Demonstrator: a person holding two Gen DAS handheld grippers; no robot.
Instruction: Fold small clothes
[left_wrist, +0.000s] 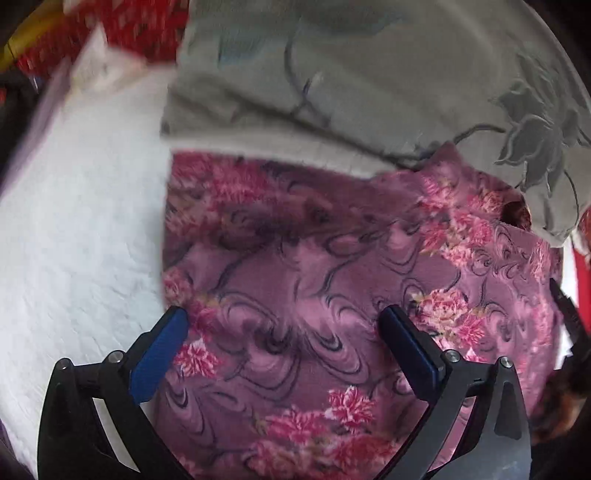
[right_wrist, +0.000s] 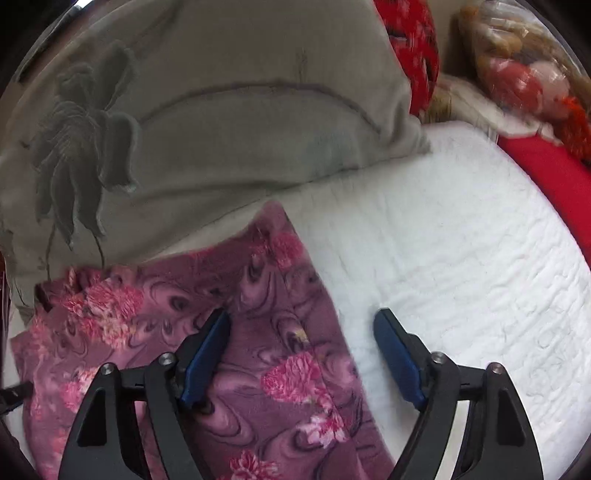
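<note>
The purple flowered garment (left_wrist: 314, 280) lies flat on the white quilted bed cover (left_wrist: 81, 236), its far edge just short of a grey pillow (left_wrist: 369, 74) with a stitched flower. It looks already folded at least once: in the right wrist view a straight lengthwise edge and a seam-like crease run down the cloth, and the shape is a fairly tidy block, so I judge the fold partly done, with a further fold or a smoothing left. The far corners are rumpled and blurred, so the layer count cannot be told. Its long axis seems to run from the pillow toward the cameras, one narrow end pointing at the pillow. The left tongs (left_wrist: 284, 321) stand spread above the cloth, gripping nothing. The right tongs (right_wrist: 301, 325) are also spread, straddling the garment's right edge, with nothing pinched.
</note>
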